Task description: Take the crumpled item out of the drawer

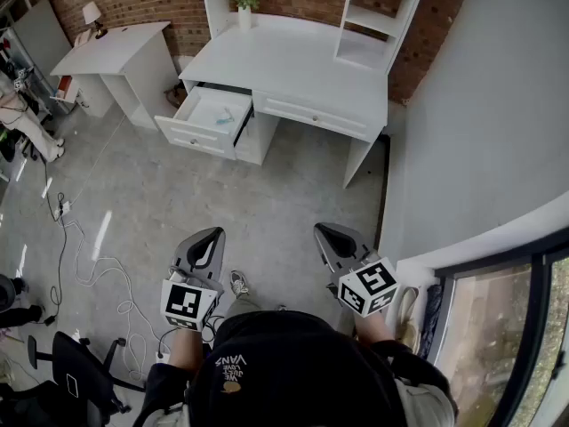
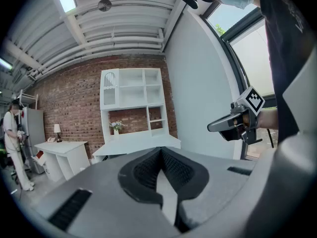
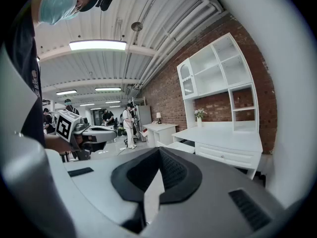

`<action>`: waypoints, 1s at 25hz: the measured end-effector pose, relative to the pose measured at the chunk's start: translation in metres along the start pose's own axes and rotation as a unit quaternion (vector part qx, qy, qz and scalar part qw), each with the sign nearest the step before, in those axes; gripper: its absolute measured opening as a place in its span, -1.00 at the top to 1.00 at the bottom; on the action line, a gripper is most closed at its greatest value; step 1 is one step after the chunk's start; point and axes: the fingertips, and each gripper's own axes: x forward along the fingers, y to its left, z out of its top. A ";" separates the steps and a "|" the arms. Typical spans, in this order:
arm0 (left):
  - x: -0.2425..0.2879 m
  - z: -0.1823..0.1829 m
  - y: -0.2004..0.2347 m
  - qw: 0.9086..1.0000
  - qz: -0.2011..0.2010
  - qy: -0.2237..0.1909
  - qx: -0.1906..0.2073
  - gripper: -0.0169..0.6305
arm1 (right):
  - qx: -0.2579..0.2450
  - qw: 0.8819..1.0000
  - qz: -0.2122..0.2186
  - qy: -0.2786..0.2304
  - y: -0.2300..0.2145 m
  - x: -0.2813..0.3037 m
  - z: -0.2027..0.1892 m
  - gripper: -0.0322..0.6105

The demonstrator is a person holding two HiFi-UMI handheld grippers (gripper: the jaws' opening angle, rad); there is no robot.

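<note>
Head view downward; both others toward desk (image 1: 293, 69)

In the head view the open drawer (image 1: 206, 114) holds a pale bluish item (image 1: 224, 114) too small to tell. The top edge cuts off the shelf (image 1: 378, 12) on the desk (image 1: 293, 65). In the left gripper view the left gripper (image 2: 161, 150) covers most of the desk's front. The right gripper view shows the drawer edge-on, its inside hidden.
</note>
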 end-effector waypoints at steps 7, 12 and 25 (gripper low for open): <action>-0.001 0.000 0.000 1.000 0.006 -0.008 -0.017 0.93 | 0.004 1.000 0.011 -0.007 0.000 0.002 0.000 0.90; 0.005 -0.007 0.014 1.000 -0.009 -0.008 -0.027 0.92 | 0.014 1.000 0.007 -0.014 -0.001 0.021 0.003 0.90; 0.066 -0.019 0.137 0.997 -0.065 0.001 -0.033 0.65 | 0.046 0.996 -0.077 -0.017 -0.018 0.129 0.034 0.57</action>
